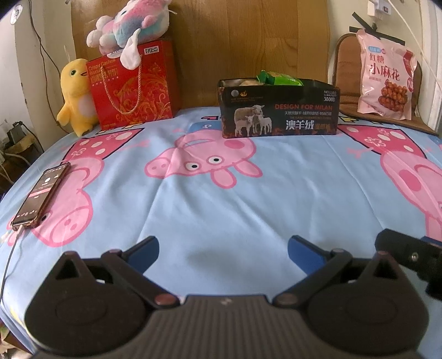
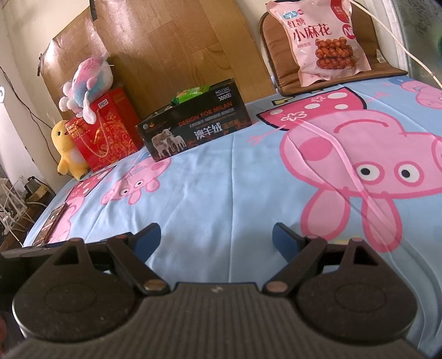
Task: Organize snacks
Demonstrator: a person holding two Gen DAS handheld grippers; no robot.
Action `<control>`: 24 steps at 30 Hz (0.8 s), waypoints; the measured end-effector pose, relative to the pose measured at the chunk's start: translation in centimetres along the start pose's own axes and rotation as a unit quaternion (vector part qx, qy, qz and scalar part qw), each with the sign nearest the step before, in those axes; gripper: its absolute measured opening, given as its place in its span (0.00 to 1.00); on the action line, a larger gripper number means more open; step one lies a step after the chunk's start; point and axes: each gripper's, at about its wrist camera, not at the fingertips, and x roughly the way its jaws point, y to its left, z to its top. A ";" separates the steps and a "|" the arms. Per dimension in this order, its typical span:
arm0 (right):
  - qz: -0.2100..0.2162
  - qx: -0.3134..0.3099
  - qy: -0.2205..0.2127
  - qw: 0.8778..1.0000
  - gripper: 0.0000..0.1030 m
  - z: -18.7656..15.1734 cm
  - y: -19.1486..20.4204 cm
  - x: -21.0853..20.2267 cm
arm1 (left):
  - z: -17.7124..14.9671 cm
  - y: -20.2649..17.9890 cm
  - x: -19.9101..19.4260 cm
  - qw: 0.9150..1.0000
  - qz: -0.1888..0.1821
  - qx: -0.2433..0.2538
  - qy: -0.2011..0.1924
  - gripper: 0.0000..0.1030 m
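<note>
A black open box (image 1: 279,110) (image 2: 193,127) with sheep pictures stands at the far side of the bed; green snack packets (image 1: 279,78) (image 2: 190,94) stick out of its top. A big pink snack bag (image 1: 385,74) (image 2: 326,38) leans on a brown cushion at the far right. My left gripper (image 1: 223,254) is open and empty, low over the sheet, well short of the box. My right gripper (image 2: 216,239) is open and empty, also near the front; part of it shows in the left wrist view (image 1: 408,252).
A phone (image 1: 41,193) (image 2: 51,221) on a cable lies at the left edge of the Peppa Pig sheet (image 1: 221,198). A red gift bag (image 1: 132,82) (image 2: 105,132), a yellow plush (image 1: 76,96) and a pink plush (image 1: 129,24) stand at the back left against a wooden board.
</note>
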 end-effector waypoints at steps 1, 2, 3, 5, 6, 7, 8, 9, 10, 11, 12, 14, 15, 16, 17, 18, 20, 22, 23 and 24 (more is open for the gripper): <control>-0.001 0.001 0.000 1.000 0.87 0.0 0.0 0.0 | 0.0 0.0 0.0 1.000 0.000 0.001 -0.001 1.00; -0.001 0.002 -0.001 1.000 0.87 0.0 0.0 0.0 | 0.0 -0.1 -0.1 1.000 0.001 0.002 -0.002 1.00; -0.001 0.003 -0.001 1.000 0.87 -0.1 0.0 0.0 | 0.0 -0.1 -0.1 1.000 0.001 0.003 -0.002 1.00; -0.002 0.003 -0.001 1.000 0.87 -0.1 0.1 -0.1 | 0.0 -0.1 -0.1 1.000 0.000 0.004 -0.003 1.00; -0.002 0.003 -0.001 1.000 0.87 -0.1 0.0 -0.1 | 0.0 -0.2 -0.1 1.000 0.000 0.004 -0.003 1.00; -0.001 0.003 -0.001 1.000 0.87 -0.1 0.0 -0.1 | 0.0 -0.2 -0.1 1.000 0.000 0.005 -0.003 1.00; -0.001 0.003 -0.001 1.000 0.87 -0.1 0.0 -0.1 | 0.0 -0.2 -0.1 1.000 0.000 0.006 -0.002 1.00; -0.001 0.003 -0.001 1.000 0.87 0.0 0.0 -0.1 | 0.0 -0.2 -0.1 1.000 0.000 0.006 -0.002 1.00; -0.001 0.003 -0.001 1.000 0.87 0.0 0.0 -0.1 | 0.0 -0.3 0.0 1.000 0.000 0.007 -0.002 1.00; -0.001 0.003 -0.001 1.000 0.87 0.0 -0.1 -0.1 | 0.0 -0.3 -0.1 1.000 0.000 0.008 -0.002 1.00; -0.002 0.004 -0.001 1.000 0.87 -0.1 0.0 -0.1 | -0.1 -0.3 -0.1 1.000 0.000 0.009 -0.002 1.00; -0.002 0.004 -0.001 1.000 0.87 -0.1 0.0 -0.1 | -0.1 -0.4 -0.1 1.000 -0.001 0.009 -0.002 1.00; -0.002 0.004 -0.001 1.000 0.87 -0.1 0.0 -0.1 | 0.0 -0.5 -0.1 1.000 -0.001 0.010 -0.002 1.00; -0.002 0.004 -0.001 1.000 0.87 -0.1 0.0 -0.1 | 0.0 -0.5 -0.1 1.000 -0.001 0.010 -0.001 1.00; -0.002 0.004 -0.001 1.000 0.87 0.0 0.0 -0.1 | 0.0 -0.5 -0.1 1.000 -0.002 0.010 -0.001 1.00; -0.001 0.004 -0.001 1.000 0.87 0.0 0.0 -0.1 | 0.0 -0.5 0.0 1.000 -0.002 0.011 0.000 1.00; -0.001 0.004 -0.001 1.000 0.87 0.0 0.0 -0.1 | -0.1 -0.6 -0.1 1.000 -0.002 0.011 0.001 1.00; -0.001 0.004 -0.001 1.000 0.87 0.0 0.0 -0.1 | -0.1 -0.6 -0.1 1.000 -0.003 0.011 0.001 1.00; -0.001 0.004 -0.001 1.000 0.87 0.0 0.0 -0.1 | -0.1 -0.6 -0.1 1.000 -0.003 0.011 0.001 1.00; -0.001 0.004 -0.001 1.000 0.87 0.0 0.0 -0.1 | -0.2 -0.6 -0.1 1.000 -0.003 0.011 0.001 1.00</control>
